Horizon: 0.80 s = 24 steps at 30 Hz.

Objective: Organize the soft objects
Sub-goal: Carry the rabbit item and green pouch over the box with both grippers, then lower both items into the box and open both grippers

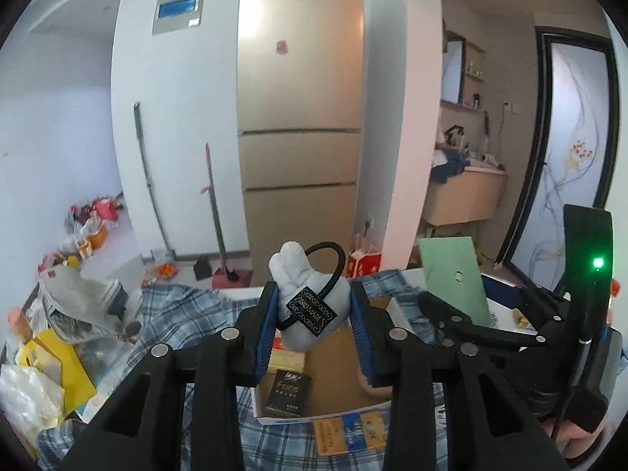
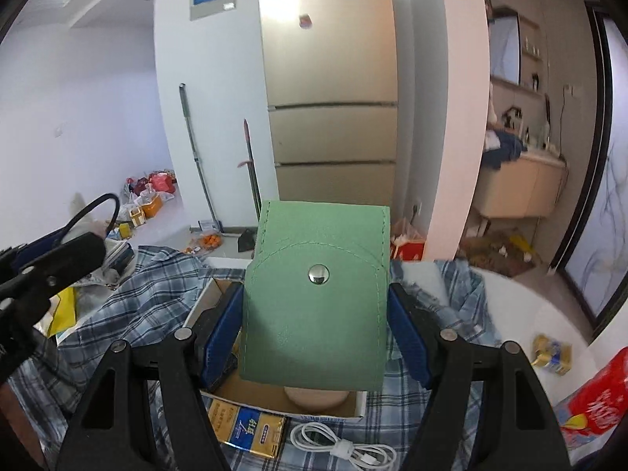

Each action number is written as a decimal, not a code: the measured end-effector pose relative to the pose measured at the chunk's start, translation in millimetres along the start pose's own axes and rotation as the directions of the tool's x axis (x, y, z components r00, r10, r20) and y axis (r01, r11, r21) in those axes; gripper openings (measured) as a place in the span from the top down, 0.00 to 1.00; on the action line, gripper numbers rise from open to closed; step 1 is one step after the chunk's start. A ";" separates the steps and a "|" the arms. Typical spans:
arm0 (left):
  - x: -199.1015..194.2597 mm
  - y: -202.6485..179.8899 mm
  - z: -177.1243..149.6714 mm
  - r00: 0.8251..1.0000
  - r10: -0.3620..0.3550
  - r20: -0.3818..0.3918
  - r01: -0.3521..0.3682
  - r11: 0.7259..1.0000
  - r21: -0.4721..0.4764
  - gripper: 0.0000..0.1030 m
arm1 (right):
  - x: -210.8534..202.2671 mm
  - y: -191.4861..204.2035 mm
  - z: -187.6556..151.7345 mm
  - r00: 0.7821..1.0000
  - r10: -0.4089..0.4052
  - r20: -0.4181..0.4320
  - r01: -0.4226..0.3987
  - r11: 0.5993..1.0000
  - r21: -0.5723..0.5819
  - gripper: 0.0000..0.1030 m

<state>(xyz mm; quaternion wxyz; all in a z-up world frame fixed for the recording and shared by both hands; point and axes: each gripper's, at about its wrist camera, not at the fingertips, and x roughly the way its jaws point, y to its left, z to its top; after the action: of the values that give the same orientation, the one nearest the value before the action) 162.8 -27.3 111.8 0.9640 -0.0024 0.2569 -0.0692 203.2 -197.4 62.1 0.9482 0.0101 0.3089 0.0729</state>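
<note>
The left gripper (image 1: 312, 316) pinches a soft grey and white plush toy (image 1: 310, 294) between its blue pads. The toy has a black loop (image 1: 333, 263) and a black tag (image 1: 312, 310) on it. It is held up in the air, above an open cardboard box (image 1: 333, 376).

The right gripper (image 2: 316, 329) pinches a soft green pouch (image 2: 318, 294) with a shiny snap button (image 2: 318, 274). The pads press on both sides of the pouch. The pouch is also up in the air, over the same box (image 2: 231, 388).

Inside the box lies a small black packet (image 1: 288, 392). The box sits on a blue checked cloth (image 2: 149, 294). Just in front of the box lie a gold and blue packet (image 2: 247, 428) and a coiled white cable (image 2: 341, 447).

Far behind stands a tall gold fridge (image 1: 300, 117), with a broom (image 1: 216, 212) beside it.
</note>
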 end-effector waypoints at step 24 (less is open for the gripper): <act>151.2 19.1 -83.7 0.898 0.094 -0.430 -0.060 0.994 0.093 0.64 | 98.7 2.0 -68.1 0.964 -0.005 -0.264 -0.003 1.000 -0.029 0.31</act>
<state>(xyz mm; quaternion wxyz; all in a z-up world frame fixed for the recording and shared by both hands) 253.7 -26.1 -36.4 0.8839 0.0608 0.4620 -0.0397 241.7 -182.9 -50.5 0.8987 -0.0139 0.4314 0.0777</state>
